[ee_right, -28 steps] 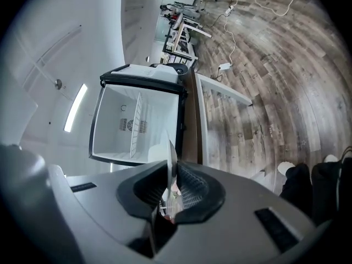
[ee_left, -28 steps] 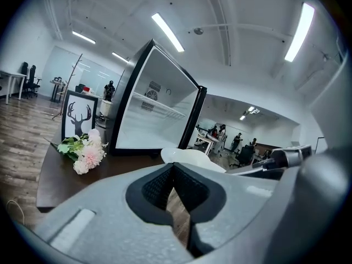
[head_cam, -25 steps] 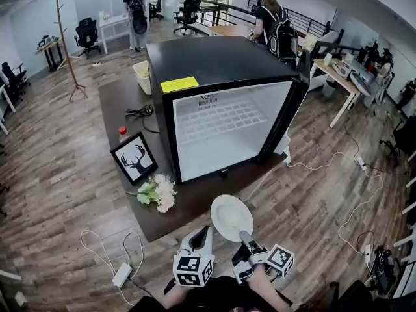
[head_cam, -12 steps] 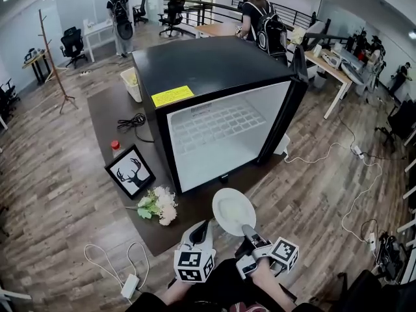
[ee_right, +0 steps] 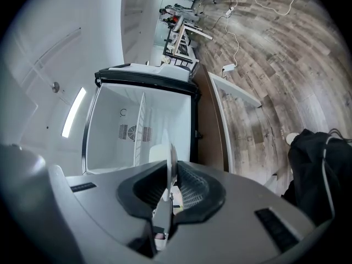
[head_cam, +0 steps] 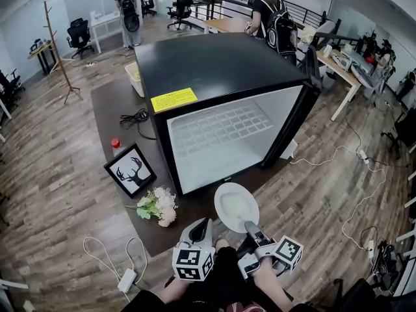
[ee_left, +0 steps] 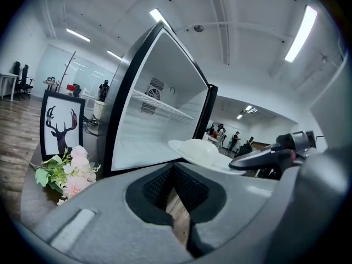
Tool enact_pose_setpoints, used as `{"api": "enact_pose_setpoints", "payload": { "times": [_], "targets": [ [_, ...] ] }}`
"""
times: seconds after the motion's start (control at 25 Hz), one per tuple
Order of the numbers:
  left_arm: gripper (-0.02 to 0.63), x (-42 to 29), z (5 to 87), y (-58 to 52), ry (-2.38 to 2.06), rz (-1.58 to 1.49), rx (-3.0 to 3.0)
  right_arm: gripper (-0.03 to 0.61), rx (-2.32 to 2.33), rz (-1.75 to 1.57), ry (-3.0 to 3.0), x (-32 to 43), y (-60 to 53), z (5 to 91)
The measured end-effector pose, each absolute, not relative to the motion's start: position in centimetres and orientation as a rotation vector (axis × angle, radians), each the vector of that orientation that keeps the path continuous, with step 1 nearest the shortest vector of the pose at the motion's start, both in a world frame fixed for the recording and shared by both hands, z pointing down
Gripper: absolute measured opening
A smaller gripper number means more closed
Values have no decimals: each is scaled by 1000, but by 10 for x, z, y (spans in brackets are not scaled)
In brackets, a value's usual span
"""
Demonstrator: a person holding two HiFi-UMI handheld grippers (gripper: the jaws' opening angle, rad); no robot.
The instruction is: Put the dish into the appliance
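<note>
A white plate [head_cam: 236, 207] is held by its near rim in my right gripper [head_cam: 249, 229], which is shut on it. The right gripper view shows the plate [ee_right: 169, 158] edge-on between the pads. It hovers just in front of the black mini fridge [head_cam: 214, 77], whose door stands open to the right. Inside is a bare white space [ee_right: 137, 125] with a wire shelf. My left gripper [head_cam: 205, 225] hangs beside the plate on its left, shut and holding nothing. From the left gripper view, the plate [ee_left: 201, 150] floats before the fridge opening.
The fridge stands on a low brown platform [head_cam: 110, 103]. On it sit a framed deer picture [head_cam: 133, 169], a bunch of flowers [head_cam: 156, 205], a red-capped bottle [head_cam: 116, 143], a black cable [head_cam: 136, 117] and a white bin [head_cam: 134, 77]. A power adapter [head_cam: 123, 279] lies on the wooden floor.
Both grippers and the plate have edged forward toward the open fridge, and the fridge now looms larger. The right gripper's hold on the plate is unchanged.
</note>
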State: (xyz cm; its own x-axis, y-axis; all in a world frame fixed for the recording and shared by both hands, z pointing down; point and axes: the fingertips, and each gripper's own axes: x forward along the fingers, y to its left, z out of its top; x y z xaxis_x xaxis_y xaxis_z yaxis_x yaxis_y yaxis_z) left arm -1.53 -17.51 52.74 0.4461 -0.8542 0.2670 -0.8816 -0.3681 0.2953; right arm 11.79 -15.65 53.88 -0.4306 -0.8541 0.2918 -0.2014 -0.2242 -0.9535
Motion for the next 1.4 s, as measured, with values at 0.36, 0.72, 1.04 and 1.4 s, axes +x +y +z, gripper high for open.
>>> {"api": "enact_pose_setpoints", "payload": {
  "times": [0.36,0.72,1.04,1.4],
  "targets": [
    [8,-16,518,-199,-1535,73,2253,56,-1214,-1729,1587,121,-192,513],
    [8,-8,525,-208,-1576,145,2271,57,-1153,-1732,1632,120,-213,489],
    [8,-10,525,-220,-1615,139,2239,58,-1104,-1745,1651,117,-228,467],
    [8,-14,530,-225,-1645,146,2206,57,-1068,-1744,1703,111,-239,451]
  ]
}}
